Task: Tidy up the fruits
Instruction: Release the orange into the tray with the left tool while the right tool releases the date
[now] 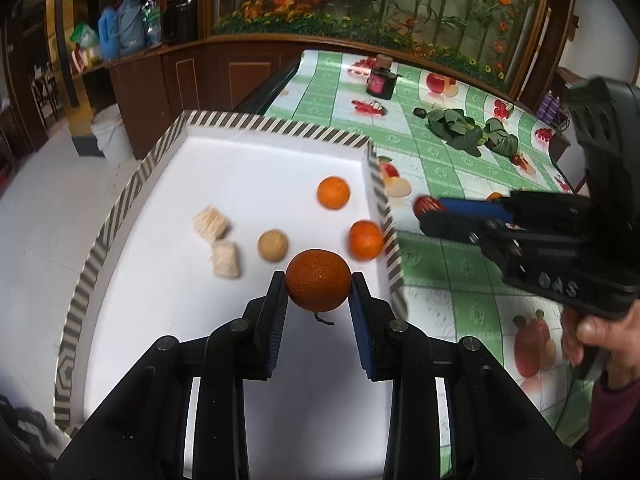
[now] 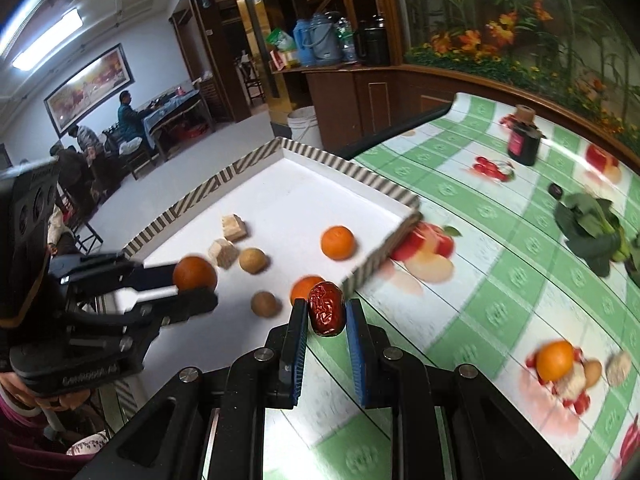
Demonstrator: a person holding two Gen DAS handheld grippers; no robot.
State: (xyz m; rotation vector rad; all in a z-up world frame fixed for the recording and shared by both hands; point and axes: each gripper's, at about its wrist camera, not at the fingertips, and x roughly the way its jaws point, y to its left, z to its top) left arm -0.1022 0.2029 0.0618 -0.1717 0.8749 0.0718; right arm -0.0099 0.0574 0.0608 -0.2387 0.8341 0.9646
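My left gripper [image 1: 318,286] is shut on a dark orange [image 1: 318,272] and holds it over the near part of a white tray with a striped rim [image 1: 276,125]. In the tray lie two brighter oranges [image 1: 333,193] [image 1: 365,240], a brown round fruit [image 1: 273,245] and two beige blocks [image 1: 211,224]. My right gripper [image 2: 326,316] is shut on a wrinkled red date [image 2: 326,308], just outside the tray's near right corner, above the green checked tablecloth [image 2: 500,280]. The right wrist view shows the left gripper [image 2: 196,282] with its orange [image 2: 195,272] at the left.
Leafy greens [image 1: 460,130] and a dark jar [image 1: 380,80] lie farther back on the cloth. A loose orange [image 2: 554,360] and beige pieces [image 2: 618,368] sit at the cloth's right. A white bucket [image 1: 112,132] stands on the floor. People sit at a far table.
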